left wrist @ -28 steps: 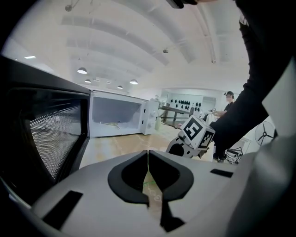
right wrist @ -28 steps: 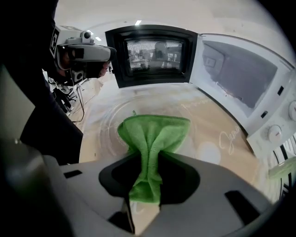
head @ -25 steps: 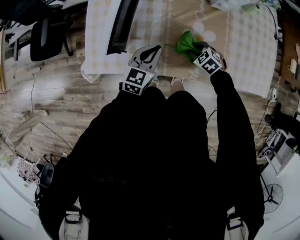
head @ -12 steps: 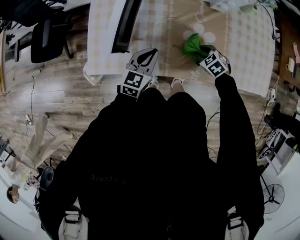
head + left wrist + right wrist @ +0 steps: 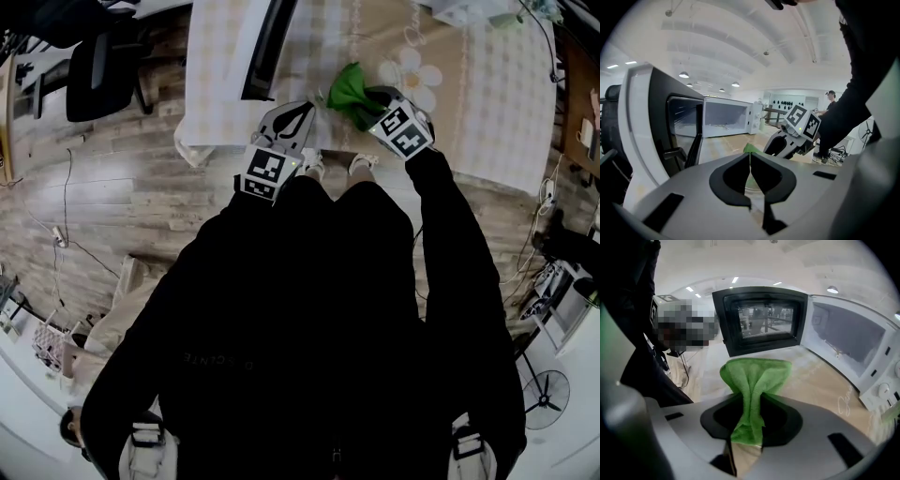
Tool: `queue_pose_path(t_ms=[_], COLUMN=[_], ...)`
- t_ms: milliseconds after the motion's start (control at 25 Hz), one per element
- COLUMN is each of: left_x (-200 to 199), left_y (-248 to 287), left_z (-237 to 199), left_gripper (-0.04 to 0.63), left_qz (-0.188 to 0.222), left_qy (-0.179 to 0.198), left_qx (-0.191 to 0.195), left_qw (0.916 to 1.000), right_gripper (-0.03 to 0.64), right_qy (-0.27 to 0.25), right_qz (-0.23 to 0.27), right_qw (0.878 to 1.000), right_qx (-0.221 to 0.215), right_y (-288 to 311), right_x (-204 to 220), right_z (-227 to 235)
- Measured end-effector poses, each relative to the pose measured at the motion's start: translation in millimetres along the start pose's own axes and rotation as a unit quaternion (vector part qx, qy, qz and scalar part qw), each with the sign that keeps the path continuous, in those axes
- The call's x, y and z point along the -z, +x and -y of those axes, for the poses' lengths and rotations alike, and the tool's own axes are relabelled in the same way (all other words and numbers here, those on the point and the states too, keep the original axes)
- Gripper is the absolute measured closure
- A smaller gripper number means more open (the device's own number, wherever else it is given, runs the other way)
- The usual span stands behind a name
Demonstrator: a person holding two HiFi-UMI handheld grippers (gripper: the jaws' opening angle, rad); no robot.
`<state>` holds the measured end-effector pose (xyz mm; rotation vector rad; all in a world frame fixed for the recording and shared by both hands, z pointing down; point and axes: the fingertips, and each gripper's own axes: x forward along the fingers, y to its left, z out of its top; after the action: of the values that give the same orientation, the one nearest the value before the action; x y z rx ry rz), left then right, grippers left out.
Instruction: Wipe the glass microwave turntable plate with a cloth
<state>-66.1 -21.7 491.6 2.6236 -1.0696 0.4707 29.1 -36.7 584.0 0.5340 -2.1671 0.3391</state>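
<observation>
We see a nubby green cloth, a clear glass plate, a glossy dark microwave door, a wood-grain floor

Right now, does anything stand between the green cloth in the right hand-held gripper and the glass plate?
Nothing visible does. The green cloth, pinched in the right hand-held gripper, hangs just beyond the left hand-held gripper, whose jaws appear to close on the rim of the glass plate.

The microwave stood on the bench, with its open door to the left. At the near bench edge, the left gripper held the turntable plate. To its right, the right gripper held the cloth before the door.
</observation>
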Motion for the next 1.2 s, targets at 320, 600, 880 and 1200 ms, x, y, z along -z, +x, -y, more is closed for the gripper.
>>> queue_pose_path(t_ms=[320, 600, 880, 1200], left_x=[9, 11, 10, 8], left_y=[-13, -19, -15, -6], left_z=[-10, -15, -15, -6], left_gripper=[0.574, 0.574, 0.574, 0.574], left_qz=[-0.004, -0.004, -0.004, -0.006], left_qy=[-0.003, -0.012, -0.010, -0.004], left_qx=[-0.004, -0.012, -0.009, 0.007], left_qw=[1.0000, 0.9999, 0.9999, 0.9999], right_gripper=[0.489, 0.488, 0.488, 0.489], right_qy=[-0.016, -0.026, -0.013, -0.002], right_qz=[0.011, -0.004, -0.013, -0.019], right_qw=[0.999, 0.999, 0.999, 0.999], right_qx=[-0.035, -0.044, -0.047, -0.039], right_y=[52, 75, 87, 74], right_x=[-41, -43, -39, -21], right_z=[-47, -60, -59, -51])
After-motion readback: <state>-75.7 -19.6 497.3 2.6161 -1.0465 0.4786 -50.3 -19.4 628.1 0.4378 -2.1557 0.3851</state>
